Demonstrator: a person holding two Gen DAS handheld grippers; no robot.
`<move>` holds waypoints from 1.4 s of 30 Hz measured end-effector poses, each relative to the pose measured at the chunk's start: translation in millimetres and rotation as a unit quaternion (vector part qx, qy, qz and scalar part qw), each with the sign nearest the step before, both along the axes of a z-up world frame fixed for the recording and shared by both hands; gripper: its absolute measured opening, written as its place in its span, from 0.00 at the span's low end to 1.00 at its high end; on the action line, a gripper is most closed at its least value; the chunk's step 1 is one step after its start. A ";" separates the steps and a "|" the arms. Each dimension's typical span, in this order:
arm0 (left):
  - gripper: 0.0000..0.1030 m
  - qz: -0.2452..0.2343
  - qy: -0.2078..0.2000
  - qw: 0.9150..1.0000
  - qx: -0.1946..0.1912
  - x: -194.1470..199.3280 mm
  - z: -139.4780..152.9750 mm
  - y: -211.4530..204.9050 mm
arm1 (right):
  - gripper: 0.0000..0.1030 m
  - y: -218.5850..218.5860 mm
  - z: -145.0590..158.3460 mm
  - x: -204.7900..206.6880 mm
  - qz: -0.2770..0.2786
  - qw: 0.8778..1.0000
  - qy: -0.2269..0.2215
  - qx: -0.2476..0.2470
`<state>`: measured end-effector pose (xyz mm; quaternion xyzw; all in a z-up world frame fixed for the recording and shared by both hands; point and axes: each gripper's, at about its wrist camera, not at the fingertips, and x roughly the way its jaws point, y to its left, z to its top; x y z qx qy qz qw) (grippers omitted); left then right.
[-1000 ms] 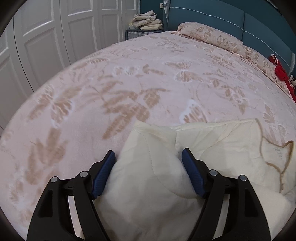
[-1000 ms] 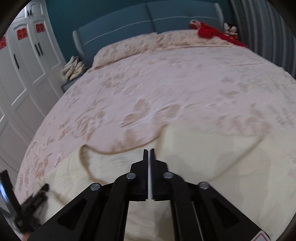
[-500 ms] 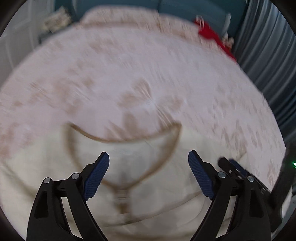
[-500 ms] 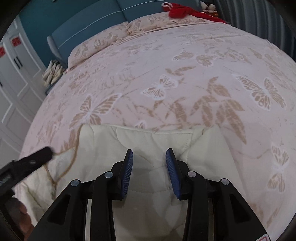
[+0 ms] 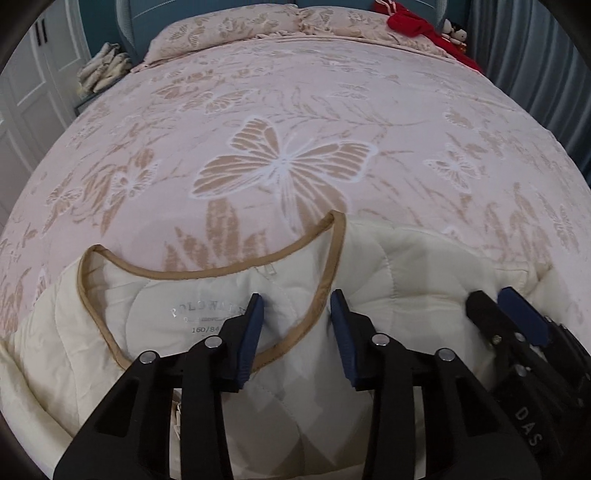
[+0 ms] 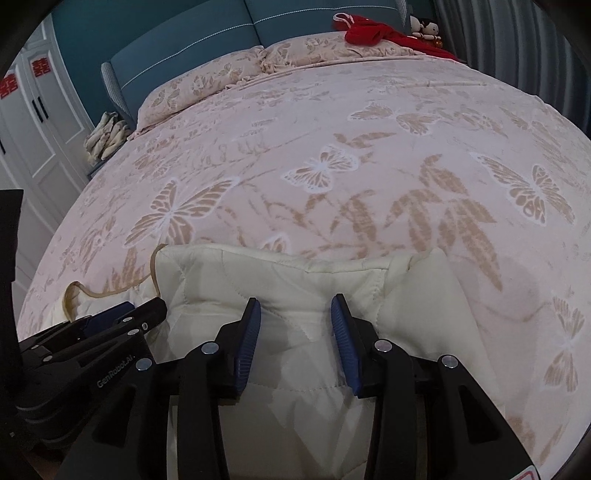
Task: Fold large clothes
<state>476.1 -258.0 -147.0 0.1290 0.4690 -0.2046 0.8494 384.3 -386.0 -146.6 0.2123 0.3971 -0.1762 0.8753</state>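
Note:
A cream quilted jacket (image 5: 406, 266) with a tan-trimmed neckline (image 5: 207, 273) lies on the near part of the pink butterfly bedspread (image 5: 295, 110). My left gripper (image 5: 297, 325) is open and empty, just above the neckline's right side. My right gripper (image 6: 295, 328) is open and empty over the jacket's folded right shoulder (image 6: 295, 273). Each gripper shows in the other's view: the right one at the right edge of the left wrist view (image 5: 517, 325), the left one at the lower left of the right wrist view (image 6: 122, 314). The jacket's near part is hidden under the grippers.
Pillows (image 6: 221, 81) and a teal headboard (image 6: 184, 40) stand at the bed's far end. Red cloth (image 6: 373, 29) and a doll (image 6: 424, 26) lie at the far right. Folded cloths (image 5: 103, 70) sit on a nightstand left. White wardrobe doors (image 6: 37, 110) stand at left, grey curtain (image 5: 535, 55) right.
The left gripper swung from the jacket's left side to the neckline and narrowed its opening. The right gripper went from shut to open, released the fabric and now hovers over the right shoulder.

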 end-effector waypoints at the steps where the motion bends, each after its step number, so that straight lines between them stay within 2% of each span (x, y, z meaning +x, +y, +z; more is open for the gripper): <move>1: 0.35 0.003 -0.003 1.000 0.001 0.6 1.4 0.8 | 0.36 0.1 0.5 0.1 -0.002 1.000 0.000 -0.002; 3: 0.34 0.017 -0.015 1.000 -0.010 -0.1 12.6 7.0 | 0.31 -1.6 5.7 -2.4 -0.011 1.000 -0.003 -0.003; 4: 0.34 0.030 -0.039 0.999 -0.016 -1.8 26.2 18.2 | 0.30 -3.4 11.7 -4.7 -0.020 1.000 -0.006 -0.005; 6: 0.34 0.029 -0.057 0.997 -0.036 1.0 45.8 39.1 | 0.36 0.0 33.5 -12.0 -0.025 0.999 -0.028 -0.020; 8: 0.35 0.031 -0.062 0.997 -0.030 8.4 56.9 59.1 | 0.36 17.2 55.9 -9.6 0.009 0.998 -0.053 -0.028; 10: 0.36 0.047 -0.062 0.997 -0.010 22.2 57.4 81.5 | 0.36 47.3 65.7 10.1 0.072 0.996 -0.045 -0.024; 13: 0.35 0.074 -0.056 0.996 0.020 36.5 45.7 103.6 | 0.31 88.6 57.4 44.0 0.149 0.989 -0.016 0.003; 14: 0.35 0.083 -0.051 0.995 0.027 40.6 39.4 110.9 | 0.28 104.3 51.5 56.4 0.165 0.986 -0.004 -0.005; 16: 0.35 0.092 -0.043 0.994 0.036 45.6 27.3 120.8 | 0.24 120.1 40.3 70.6 0.178 0.984 0.015 -0.022; 17: 0.35 0.091 -0.043 0.994 0.042 45.0 21.5 123.2 | 0.17 124.5 32.2 76.6 0.183 0.983 0.026 -0.022; 19: 0.36 0.086 -0.050 0.994 0.053 44.3 10.7 122.2 | 0.11 126.3 11.0 85.4 0.183 0.981 0.055 -0.022; 24: 0.35 0.091 -0.085 0.989 0.076 36.1 -7.0 114.0 | 0.07 122.7 -4.2 82.6 0.174 0.983 0.045 -0.022; 30: 0.35 0.108 -0.089 0.989 0.047 36.2 -9.2 122.5 | 0.03 122.0 -9.8 81.2 0.164 0.986 0.028 -0.022; 35: 0.35 0.114 -0.106 0.986 0.051 34.5 -12.7 119.6 | 0.01 124.1 -12.4 82.2 0.159 0.986 0.022 -0.038; 42: 0.35 0.119 -0.118 0.985 0.050 33.8 -16.1 118.2 | 0.00 122.3 -16.4 83.1 0.154 0.987 0.014 -0.035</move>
